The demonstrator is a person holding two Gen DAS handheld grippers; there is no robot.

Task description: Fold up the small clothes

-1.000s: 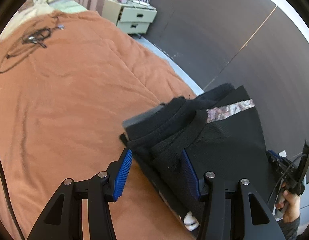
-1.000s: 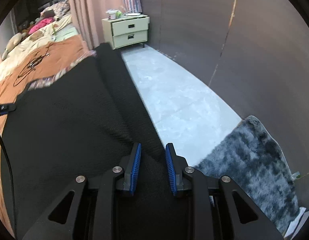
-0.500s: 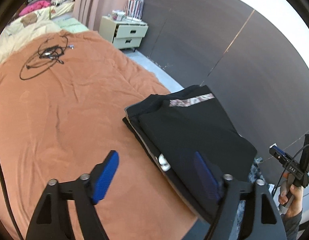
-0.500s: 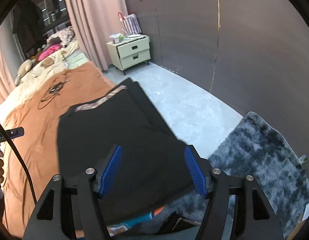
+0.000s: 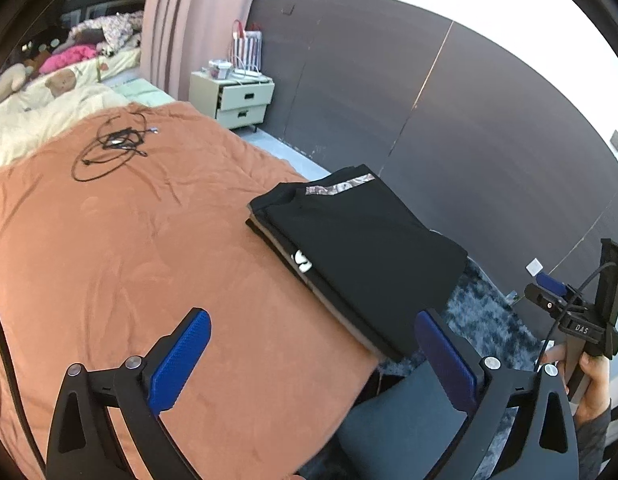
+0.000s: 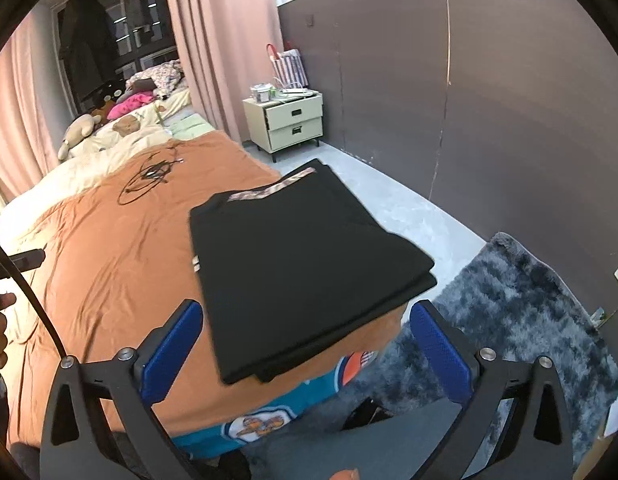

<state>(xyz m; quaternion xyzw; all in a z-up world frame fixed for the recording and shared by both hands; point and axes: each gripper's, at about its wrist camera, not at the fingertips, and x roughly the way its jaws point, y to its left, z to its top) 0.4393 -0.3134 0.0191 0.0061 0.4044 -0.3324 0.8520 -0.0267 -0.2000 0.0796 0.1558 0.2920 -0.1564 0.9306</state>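
Observation:
A stack of folded black clothes point(image 5: 361, 244) lies at the right front corner of the orange bedspread point(image 5: 121, 248); the top piece has a patterned band. The stack also shows in the right wrist view point(image 6: 305, 256). My left gripper point(image 5: 313, 364) is open and empty, held back above the bed's front edge, short of the stack. My right gripper point(image 6: 305, 356) is open and empty, pulled back from the stack's near edge. The right gripper's body shows at the far right of the left wrist view point(image 5: 581, 320).
A coiled black cable point(image 5: 113, 148) lies on the bedspread farther back. A cream nightstand point(image 6: 285, 120) stands by the dark wall. A grey shaggy rug point(image 6: 521, 300) covers the floor to the right. Pillows and soft toys point(image 6: 109, 124) lie at the head of the bed.
Both grippers opened, let go of the black garment and pulled back and up. The garment now lies flat on top of the stack.

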